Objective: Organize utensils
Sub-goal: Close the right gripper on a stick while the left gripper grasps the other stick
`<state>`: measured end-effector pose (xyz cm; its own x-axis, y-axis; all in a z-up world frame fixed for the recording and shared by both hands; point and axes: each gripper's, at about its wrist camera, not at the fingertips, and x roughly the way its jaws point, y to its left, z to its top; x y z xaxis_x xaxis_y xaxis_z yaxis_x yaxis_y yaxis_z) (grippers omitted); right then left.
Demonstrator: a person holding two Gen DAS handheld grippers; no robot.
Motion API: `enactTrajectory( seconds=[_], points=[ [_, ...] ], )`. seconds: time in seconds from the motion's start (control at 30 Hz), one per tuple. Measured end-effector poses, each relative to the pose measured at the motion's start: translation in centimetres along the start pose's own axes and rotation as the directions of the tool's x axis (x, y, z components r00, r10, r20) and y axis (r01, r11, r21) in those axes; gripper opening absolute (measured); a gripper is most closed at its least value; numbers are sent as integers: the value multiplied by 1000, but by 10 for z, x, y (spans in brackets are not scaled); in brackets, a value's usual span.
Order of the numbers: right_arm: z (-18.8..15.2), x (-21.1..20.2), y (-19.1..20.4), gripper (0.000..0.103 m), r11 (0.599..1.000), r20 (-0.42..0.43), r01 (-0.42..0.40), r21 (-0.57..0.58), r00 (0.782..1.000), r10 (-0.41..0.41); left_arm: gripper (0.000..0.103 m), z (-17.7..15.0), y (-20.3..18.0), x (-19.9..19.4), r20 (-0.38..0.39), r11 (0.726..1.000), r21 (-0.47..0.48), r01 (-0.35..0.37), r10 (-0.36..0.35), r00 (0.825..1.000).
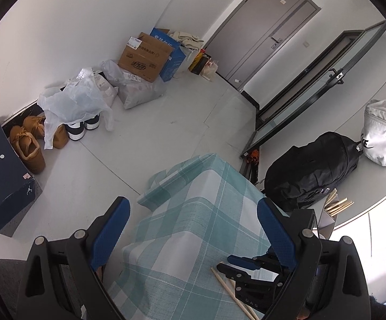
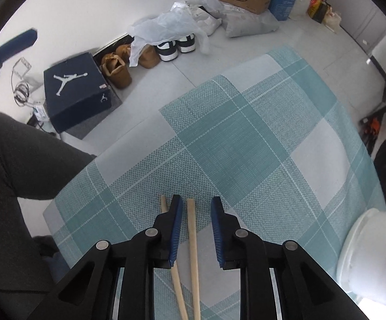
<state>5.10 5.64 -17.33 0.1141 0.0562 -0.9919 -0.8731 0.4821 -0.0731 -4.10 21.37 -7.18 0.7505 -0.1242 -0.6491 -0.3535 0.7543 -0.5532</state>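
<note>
**A:** how's the left gripper (image 1: 194, 200) sitting?

**B:** jaws spread wide, tilted downward, blue pads (image 1: 110, 229) facing each other.

**A:** and the right gripper (image 2: 196, 199)?

**B:** pointing pretty much straight down. Jaws are narrow but there's still a gap, so the pads aren't pinching. The person's leg (image 2: 19, 165) in dark trousers is off to its left.

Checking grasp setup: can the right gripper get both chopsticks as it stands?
Probably not both. The right gripper straddles one chopstick; the other chopstick passes outside under its left finger.
</note>
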Motion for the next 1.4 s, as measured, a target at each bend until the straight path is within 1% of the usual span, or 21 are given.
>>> enactTrajectory(
  seconds=[0.07,0.17,0.27,0.37,0.43,0.53,0.6,0.67,0.7,0.77,0.83,0.87,0.93,0.97,1.0,1.07,1.17,1.23,1.3,1.37,1.4],
  points=[
    [0,1,3,5,1000,-1,-6,-1,1000,6,93,0,2,-1,1,1000,-6,-1,1,1000],
    [-3,0,2,5,1000,18,5,14,1000,-5,93,1,5,0,-6,1000,-17,-8,8,1000],
    [-6,-4,-10,5,996,50,-13,83,999,9,93,-2,7,4,-24,999,-29,-29,29,999],
    [-10,-21,-32,5,979,142,-64,195,989,37,93,-8,6,12,-67,999,-23,-38,37,997],
    [-17,-36,-47,5,960,212,-104,259,976,48,93,-13,2,19,-119,1000,-8,-15,14,993],
    [-32,-59,-66,5,932,302,-151,330,952,47,93,-28,-12,31,-203,999,43,18,-9,979],
    [-44,-73,-77,5,914,357,-176,366,934,37,93,-40,-27,38,-239,993,118,-1,30,971],
    [-57,-87,-85,5,897,406,-197,395,914,22,93,-53,-41,43,-275,985,173,9,39,961],
    [-64,-93,-88,5,889,433,-208,409,901,12,93,-59,-48,45,-296,981,195,19,40,954],
    [-79,-107,-94,5,874,481,-227,429,877,-9,93,-76,-62,53,-334,967,254,8,80,939],
    [-94,-120,-100,5,859,524,-246,450,851,-30,86,-86,-68,60,-361,957,290,-22,131,924],
    [-103,-127,-104,5,846,551,-264,463,834,-41,84,-91,-69,66,-385,955,295,-38,155,910],
    [-115,-136,-107,5,831,584,-285,478,809,-59,74,-96,-67,76,-418,957,279,-78,194,887],
    [-123,-141,-110,5,819,606,-303,487,793,-67,74,-96,-65,79,-431,961,260,-93,202,879],
    [-129,-146,-113,5,813,620,-313,491,781,-74,73,-96,-64,81,-437,963,245,-110,211,874],
    [-140,-152,-116,5,806,644,-319,499,758,-98,73,-92,-67,82,-423,961,240,-139,232,876],
    [-155,-158,-123,5,792,677,-343,505,726,-118,70,-89,-73,90,-419,950,248,-189,281,863],
    [-163,-162,-130,5,777,692,-357,519,709,-136,61,-92,-79,96,-402,926,288,-243,347,847],
    [-172,-166,-137,5,760,705,-381,526,695,-140,53,-99,-90,103,-368,889,351,-295,421,829],
    [-178,-170,-141,5,759,706,-375,532,692,-152,45,-108,-100,109,-318,822,420,-383,529,786],
    [-181,-171,-143,5,758,707,-372,535,689,-160,32,-111,-104,108,-303,816,428,-387,534,790]
  ],
)
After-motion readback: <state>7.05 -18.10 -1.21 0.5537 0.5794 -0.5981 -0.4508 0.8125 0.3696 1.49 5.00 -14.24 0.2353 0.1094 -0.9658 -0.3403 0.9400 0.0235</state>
